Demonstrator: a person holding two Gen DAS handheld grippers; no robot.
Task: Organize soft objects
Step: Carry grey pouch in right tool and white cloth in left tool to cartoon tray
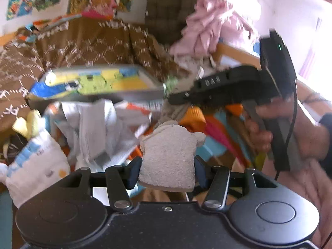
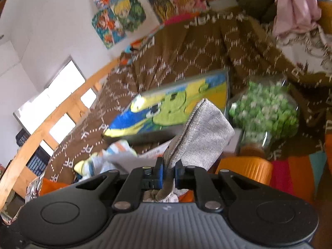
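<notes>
While socks still litter the bed (image 1: 87,47): left hand-held gripper (image 1: 167,171) clamps beige sock (image 1: 168,155), right hand-held gripper (image 2: 168,173) pinches grey sock (image 2: 205,128); sorting barely begun.

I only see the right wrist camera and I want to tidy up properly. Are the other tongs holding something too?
Observer: Yes. The left tongs are clamped on a fuzzy grey cloth, with one pad on each side.
Operator: Can you see my tongs from over there?
Observer: Yes. The right tongs reach in from the right, and a hand is wrapped around their handle.
Operator: Is anything lit up on them?
Observer: A small green light glows on the black body above that hand.
</notes>
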